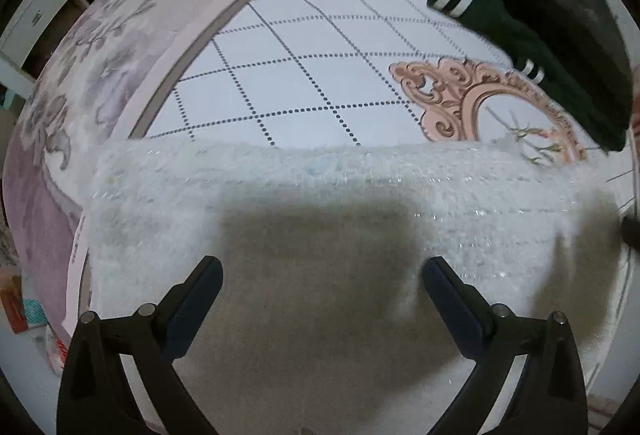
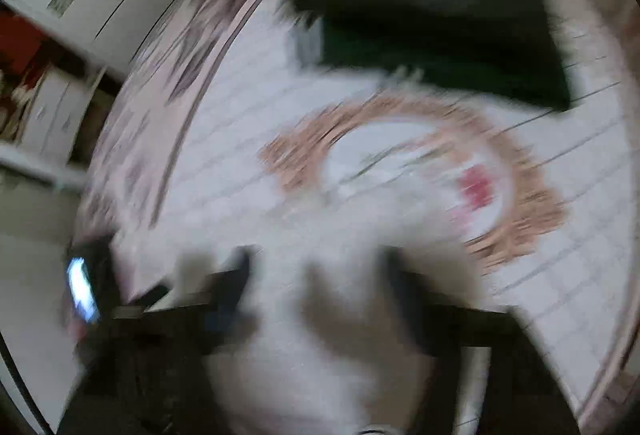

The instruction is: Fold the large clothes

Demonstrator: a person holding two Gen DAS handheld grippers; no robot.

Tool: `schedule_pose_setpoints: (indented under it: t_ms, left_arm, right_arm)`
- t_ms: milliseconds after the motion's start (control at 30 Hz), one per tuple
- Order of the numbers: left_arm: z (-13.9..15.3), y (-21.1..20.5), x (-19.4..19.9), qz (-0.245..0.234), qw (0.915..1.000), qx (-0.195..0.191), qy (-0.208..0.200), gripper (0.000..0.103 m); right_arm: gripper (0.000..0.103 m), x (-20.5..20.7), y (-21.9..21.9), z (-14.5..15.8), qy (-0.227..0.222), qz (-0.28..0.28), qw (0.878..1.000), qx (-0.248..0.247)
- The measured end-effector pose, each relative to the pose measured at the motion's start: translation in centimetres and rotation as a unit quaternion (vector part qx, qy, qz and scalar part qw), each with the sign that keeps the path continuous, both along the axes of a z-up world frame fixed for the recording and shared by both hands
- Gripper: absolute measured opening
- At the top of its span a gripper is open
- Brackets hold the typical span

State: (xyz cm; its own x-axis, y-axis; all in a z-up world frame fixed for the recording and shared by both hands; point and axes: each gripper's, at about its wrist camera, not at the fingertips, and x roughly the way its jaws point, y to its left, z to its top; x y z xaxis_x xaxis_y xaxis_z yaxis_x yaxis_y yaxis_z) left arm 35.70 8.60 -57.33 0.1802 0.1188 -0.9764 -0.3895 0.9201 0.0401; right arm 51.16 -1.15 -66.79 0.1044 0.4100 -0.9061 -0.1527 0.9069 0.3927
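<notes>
**White fluffy garment spread below the pink frame print, one tool wide, the other blurred**

White fluffy garment (image 1: 320, 195) lies flat on the checked sheet (image 1: 300, 55). Its straight far edge runs across the near side of the pink scrolled frame print (image 1: 452, 103) and covers that print's lower part. The cloth fills the left wrist view from that edge down to the tool, and a dark shadow falls across its middle.

The left gripper (image 1: 322, 271) points steeply down over the garment, on the near side of the pink frame. Its jaws stand wide apart with nothing between them, and the fingertips (image 1: 212, 271) are clear of the pile.

On the far right of the pink frame, a dark green garment (image 1: 520, 35) with white striped cuffs lies in a heap and overlaps the frame's upper right rim. A floral border (image 1: 100, 55) edges the sheet, well to the left of the frame.

The right wrist view is heavily smeared. The right gripper (image 2: 318, 275) sits on the near side of the pink frame, with white cloth bunched up between its fingers (image 2: 236, 283). I cannot tell whether the pads press on that cloth.
</notes>
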Motion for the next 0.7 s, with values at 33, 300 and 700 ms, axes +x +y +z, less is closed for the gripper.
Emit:
schedule_pose_setpoints:
  t_ms: [33,300,700]
  left_arm:
    - [-0.2,0.3,0.3,0.001,1.0000,-0.004,0.000,0.103]
    - [-2.4,1.3,1.3,-0.007,0.9997,-0.015,0.020,0.103]
    - [-2.9,2.5,3.0,-0.013,0.9991,-0.023,0.032,0.103]
  right_arm:
    - [0.010,0.5,1.0,-2.0,0.043,0.009,0.999,0.011]
    - [0.000,4.1,6.5,-13.9,0.206,0.052,0.977,-0.029]
    - [0.000,7.0,5.7,-15.4,0.280,0.002,0.960,0.020]
